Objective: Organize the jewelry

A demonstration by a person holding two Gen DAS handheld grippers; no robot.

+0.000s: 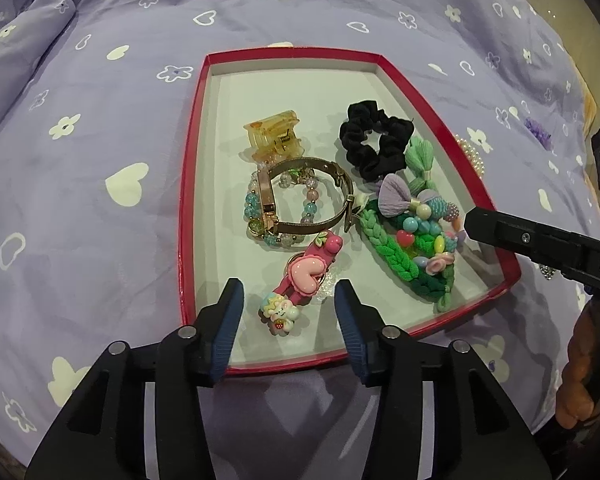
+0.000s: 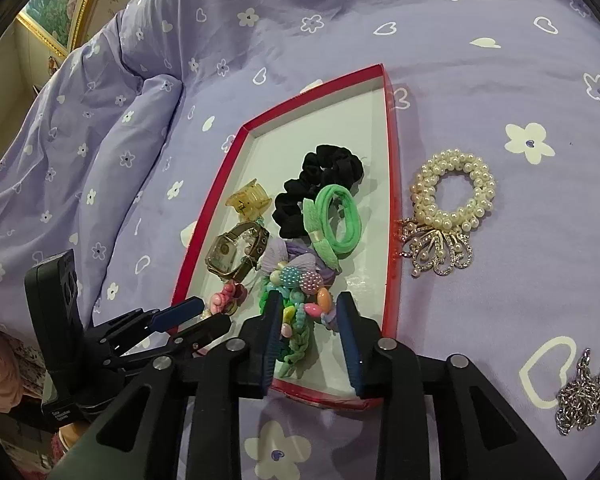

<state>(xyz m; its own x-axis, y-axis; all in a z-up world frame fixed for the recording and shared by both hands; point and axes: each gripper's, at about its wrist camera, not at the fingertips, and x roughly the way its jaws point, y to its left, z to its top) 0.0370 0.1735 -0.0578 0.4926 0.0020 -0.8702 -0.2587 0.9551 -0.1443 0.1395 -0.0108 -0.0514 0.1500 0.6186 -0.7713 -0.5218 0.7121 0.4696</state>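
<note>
The red tray (image 1: 188, 216) lies on a bed covered by a lilac sheet (image 1: 100, 208) printed with white flowers and hearts, and serves as the reference for all positions. Inside the tray, toward its far half, sit an amber hair claw clip (image 1: 274, 140) and a black scrunchie (image 1: 374, 140). Nearer the middle, a gold mesh-band watch (image 1: 308, 204) rests over a beaded bracelet (image 1: 252, 208). A green braided hair tie with bead charms (image 1: 404, 248) lies along the tray's right wall, with a mint hair band (image 2: 336, 220) just beyond it. A pink heart hair clip (image 1: 304, 280) lies at the near edge. The left claw (image 1: 289, 308) hangs over that near edge, its jaws spread on either side of the pink clip without pressing on it. The right claw (image 2: 308, 332) is over the near right part of the tray, its jaws spread around the bead charms, not gripping them. Outside the tray, just beside its right wall, lie a pearl scrunchie (image 2: 454, 188) and a rhinestone brooch (image 2: 438, 250); a silver chain (image 2: 588, 392) lies farther right, well apart.
</note>
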